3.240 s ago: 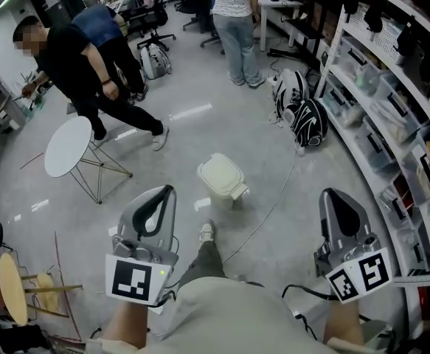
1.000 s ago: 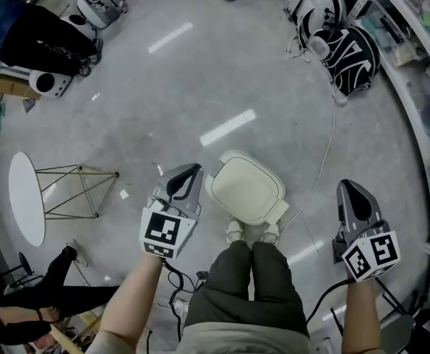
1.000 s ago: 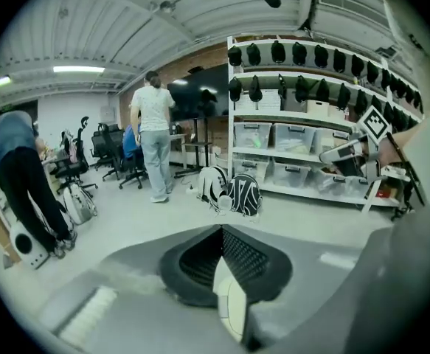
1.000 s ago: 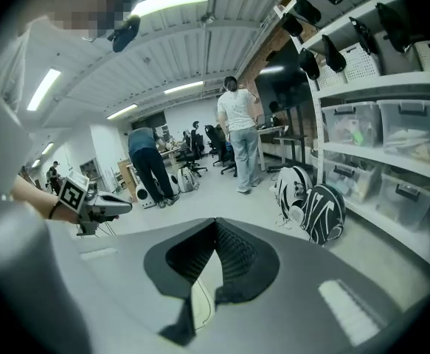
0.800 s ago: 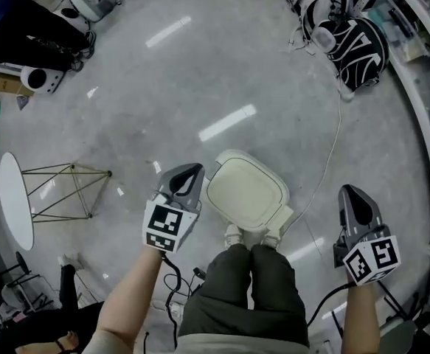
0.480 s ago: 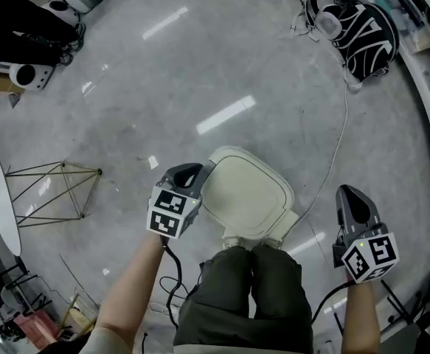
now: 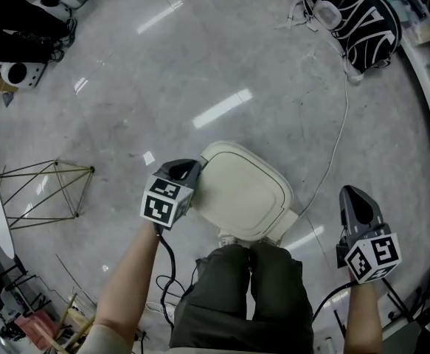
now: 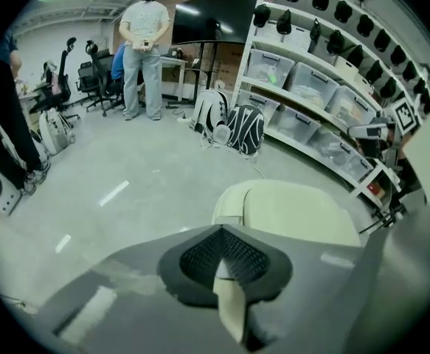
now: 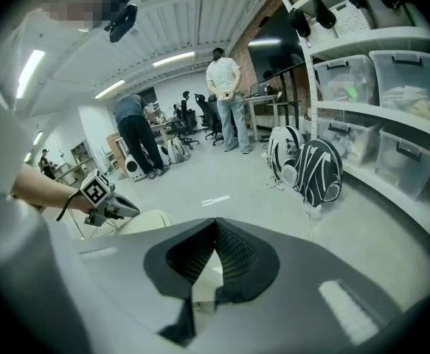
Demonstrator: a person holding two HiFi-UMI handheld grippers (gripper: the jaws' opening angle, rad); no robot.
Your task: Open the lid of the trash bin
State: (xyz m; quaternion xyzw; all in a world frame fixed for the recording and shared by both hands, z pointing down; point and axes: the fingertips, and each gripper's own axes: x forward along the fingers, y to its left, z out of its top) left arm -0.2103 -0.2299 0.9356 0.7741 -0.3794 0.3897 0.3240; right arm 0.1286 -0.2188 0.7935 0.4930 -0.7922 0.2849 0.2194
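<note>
1. Floor (image 7: 222,65): polished grey concrete, glossy, with streaks of reflected ceiling light.

2. Trash bin (image 7: 240,190): stands on the floor right in front of the person's feet. It is cream plastic, matte, a rounded square seen from above. Its lid (image 8: 303,212) is smooth and slightly domed with a raised rim, and it lies flat and shut. I judge the step in hand to be the approach to the lid's edge, with the lifting not yet begun.

3. Backpack (image 7: 358,24): black-and-white fabric, slumped well apart from the bin.

4. Left hand-held gripper (image 7: 186,169): grey moulded body with ribbed black pads. Its jaws are drawn together to a narrow slit and hold nothing. The tip sits at the lid's left rim, though I cannot confirm contact. Next, I reckon, it must hook under that rim and swing upward.

5. Right hand-held gripper (image 7: 353,198): same build, jaws likewise closed and empty, held off to the bin's right.

6. Cable (image 7: 333,153): thin, white, trailing past the bin.
</note>
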